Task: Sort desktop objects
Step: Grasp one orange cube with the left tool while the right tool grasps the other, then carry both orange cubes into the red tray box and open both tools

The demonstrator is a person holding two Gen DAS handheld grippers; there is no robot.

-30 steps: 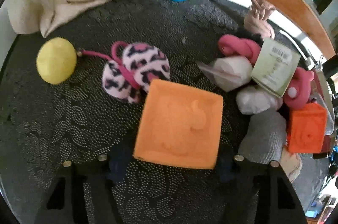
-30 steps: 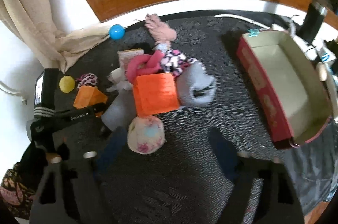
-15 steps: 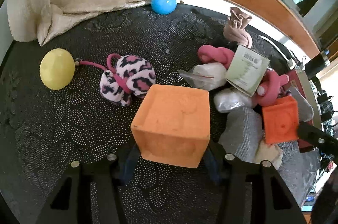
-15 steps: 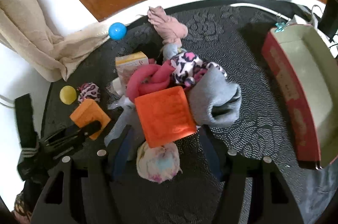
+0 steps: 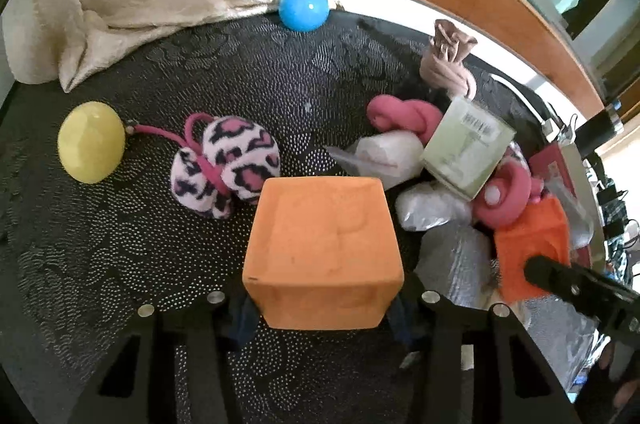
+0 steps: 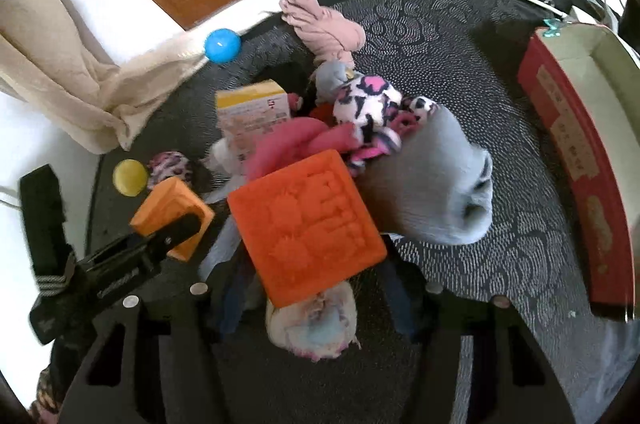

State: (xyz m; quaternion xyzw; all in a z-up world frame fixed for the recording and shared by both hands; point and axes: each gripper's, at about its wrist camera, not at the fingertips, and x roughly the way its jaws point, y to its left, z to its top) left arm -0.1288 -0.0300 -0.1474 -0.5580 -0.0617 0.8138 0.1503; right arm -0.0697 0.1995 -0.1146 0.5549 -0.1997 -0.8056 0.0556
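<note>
Left gripper (image 5: pixel 322 308) clamped on pale-orange foam cube (image 5: pixel 324 248), right gripper (image 6: pixel 316 294) closing round deep-orange embossed foam cube (image 6: pixel 306 226) in the pile — grip squarely, lift clear — red open cardboard box (image 6: pixel 560 128) beyond.

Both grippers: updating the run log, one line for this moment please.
left gripper: shut on light cube | right gripper: around dark cube, grip unclear | red box: empty

Both grippers are matte black; the left gripper (image 5: pixel 324 308) shows angular finger mounts with silver round screws and dark blue pads (image 5: pixel 243 316); the right gripper (image 6: pixel 316 288) matches it; at the lower left of the right wrist view, the left gripper's body bears white lettering and a striped black-and-white strap (image 6: pixel 48 282).
</note>
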